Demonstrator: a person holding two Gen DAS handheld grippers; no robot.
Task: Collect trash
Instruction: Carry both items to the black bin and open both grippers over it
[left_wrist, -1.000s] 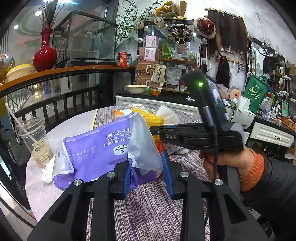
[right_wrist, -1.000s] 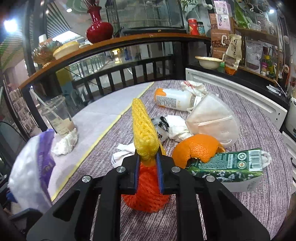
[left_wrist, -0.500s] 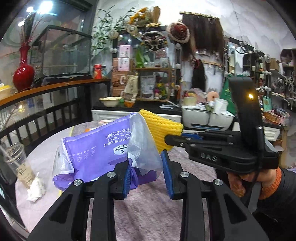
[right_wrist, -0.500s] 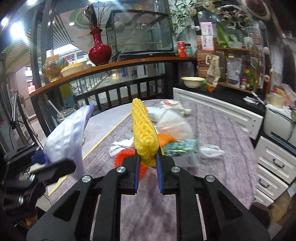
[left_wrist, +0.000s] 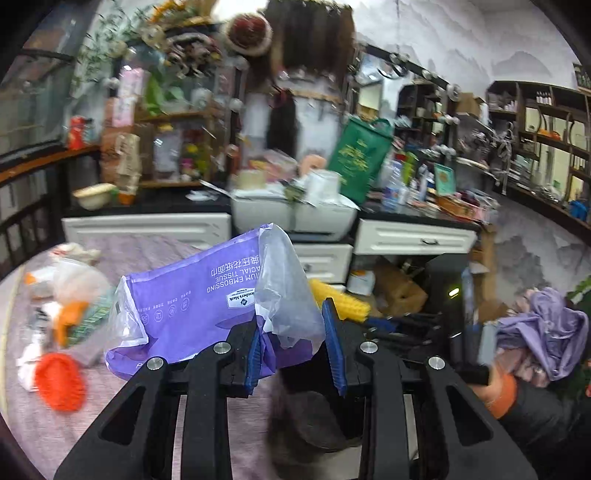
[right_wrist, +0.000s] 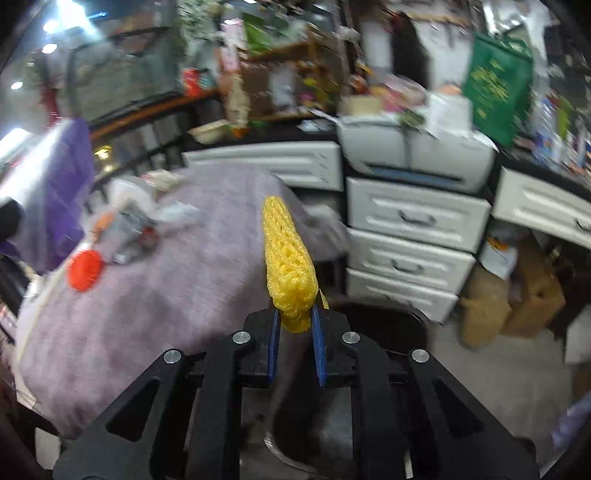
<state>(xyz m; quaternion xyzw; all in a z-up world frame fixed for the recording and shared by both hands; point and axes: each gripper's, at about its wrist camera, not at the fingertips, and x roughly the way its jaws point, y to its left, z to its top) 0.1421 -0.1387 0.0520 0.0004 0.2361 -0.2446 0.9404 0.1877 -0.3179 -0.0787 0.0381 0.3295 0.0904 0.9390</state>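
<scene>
While both hands carry trash off the table (right_wrist: 155, 295) toward the dark bin (right_wrist: 369, 325) near the grippers, keep both pinches firm until each load is over the opening, then release one at a time — judgement only. Left gripper (left_wrist: 293, 347) pinches the purple tissue wrapper (left_wrist: 192, 295) by its crumpled plastic edge; right gripper (right_wrist: 295, 347) is clamped on the yellow foam net (right_wrist: 288, 254), upright between the pads. Orange foam net (right_wrist: 85, 270) and other scraps remain far left on the table. Wrapper print, upside down: "FACIAL TISSUE", "EMBOSSING" — the small logo is unreadable
</scene>
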